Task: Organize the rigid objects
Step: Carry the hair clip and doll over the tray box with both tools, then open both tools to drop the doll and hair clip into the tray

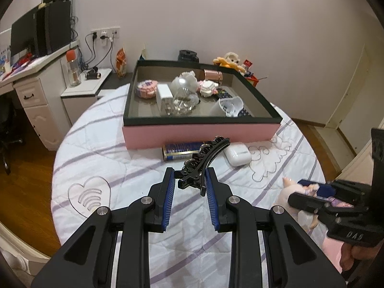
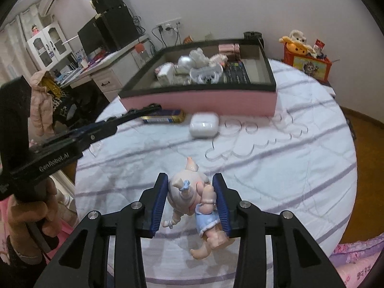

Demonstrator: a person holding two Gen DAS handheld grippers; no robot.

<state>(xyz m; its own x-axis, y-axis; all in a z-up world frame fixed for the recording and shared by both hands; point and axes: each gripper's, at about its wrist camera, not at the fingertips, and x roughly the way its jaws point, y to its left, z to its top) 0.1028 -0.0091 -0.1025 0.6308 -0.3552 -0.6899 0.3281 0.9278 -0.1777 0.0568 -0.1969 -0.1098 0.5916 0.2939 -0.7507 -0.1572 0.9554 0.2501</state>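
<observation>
My left gripper is shut on a black hair clip, which juts forward above the bed toward the pink box. The clip and the left gripper also show at the left of the right wrist view. My right gripper is shut on a small doll with pale hair and a blue dress, held just over the bedspread; its legs hang below the pads. That doll and the right gripper appear at the right of the left wrist view.
The pink box with a black rim holds several small items. In front of it lie a blue and gold tin, a white earbud case and clear acrylic shapes. A clear heart piece lies left. A desk stands beyond the bed.
</observation>
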